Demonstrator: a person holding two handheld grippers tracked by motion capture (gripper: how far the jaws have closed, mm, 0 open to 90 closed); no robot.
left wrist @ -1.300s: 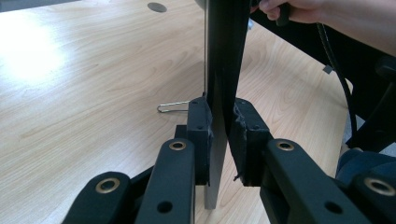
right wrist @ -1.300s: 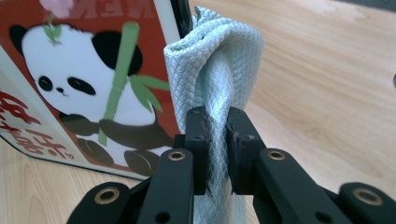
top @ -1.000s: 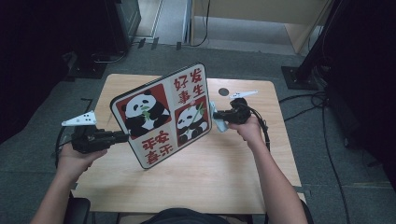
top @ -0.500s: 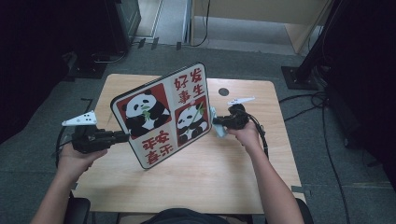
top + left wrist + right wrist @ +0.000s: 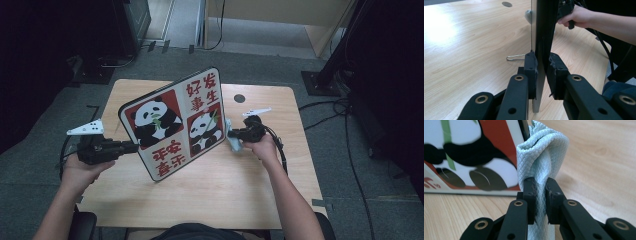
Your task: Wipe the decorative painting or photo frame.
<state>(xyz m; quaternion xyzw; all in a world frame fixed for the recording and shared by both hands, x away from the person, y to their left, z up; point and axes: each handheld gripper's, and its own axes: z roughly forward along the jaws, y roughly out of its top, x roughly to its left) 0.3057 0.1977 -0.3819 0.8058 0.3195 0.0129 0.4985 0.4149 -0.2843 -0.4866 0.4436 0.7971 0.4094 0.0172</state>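
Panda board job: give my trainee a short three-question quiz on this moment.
1. True or false: the left gripper is clamped on the edge of the panda board.
2. What does the right gripper hold? A) a sponge B) a light blue cloth C) a metal clip
3. Where does the cloth sit against the board in the high view?

Key: 1 true. 2 B. 3 At the board's right edge, by the lower panda picture, above the wooden table.
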